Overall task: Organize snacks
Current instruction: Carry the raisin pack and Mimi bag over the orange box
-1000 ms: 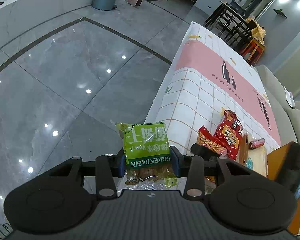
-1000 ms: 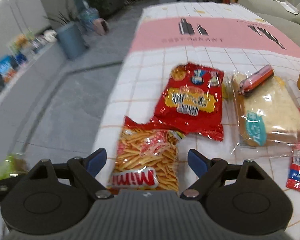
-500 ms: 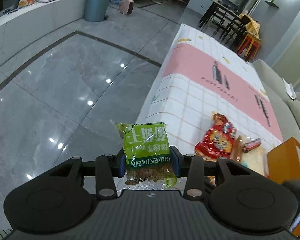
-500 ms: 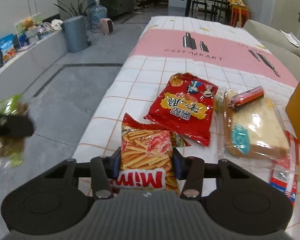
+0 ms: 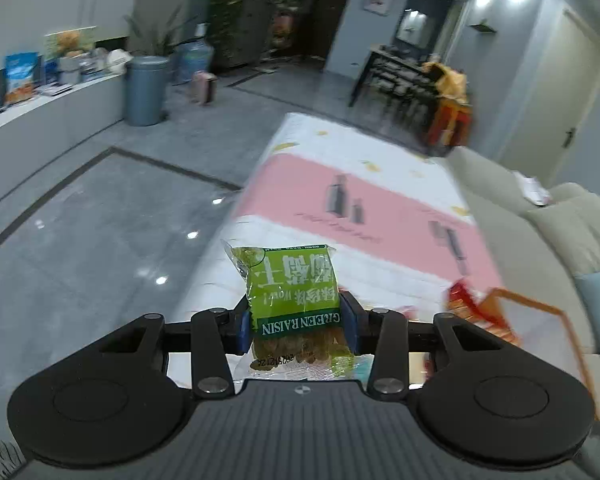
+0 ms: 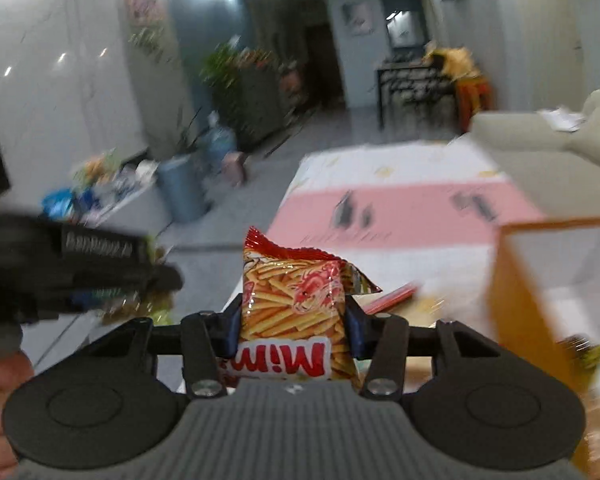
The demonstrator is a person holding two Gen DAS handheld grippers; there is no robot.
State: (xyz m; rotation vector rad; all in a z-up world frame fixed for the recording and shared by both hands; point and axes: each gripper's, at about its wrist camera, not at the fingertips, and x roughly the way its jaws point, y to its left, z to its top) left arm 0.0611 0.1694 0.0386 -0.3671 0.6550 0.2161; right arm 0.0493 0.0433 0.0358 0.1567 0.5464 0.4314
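Note:
My left gripper (image 5: 297, 320) is shut on a green raisin bag (image 5: 292, 284), held upright above the near end of the table (image 5: 364, 200). My right gripper (image 6: 292, 328) is shut on an orange-and-red Mimi shrimp-stick bag (image 6: 294, 304), lifted clear of the tablecloth. In the right wrist view the left gripper (image 6: 80, 268) shows blurred at the left, with a hand (image 6: 0, 400) below it. An orange box (image 6: 540, 280) with a white inside stands at the right; its rim (image 5: 540, 312) also appears in the left wrist view. A red snack bag (image 5: 468, 304) lies blurred beside that box.
A pink-and-white checked cloth covers the long table. A beige sofa (image 5: 560, 232) runs along its right side. A grey bin (image 5: 146, 90), a water jug and a white counter with goods stand at the far left across grey tiled floor (image 5: 80, 220). Dark dining chairs are at the back.
The right gripper's jaws closed on the Mimi bag and lifted it off the table. Both grippers rose and tilted up, so the views now show more of the room; the left keeps the raisin bag.

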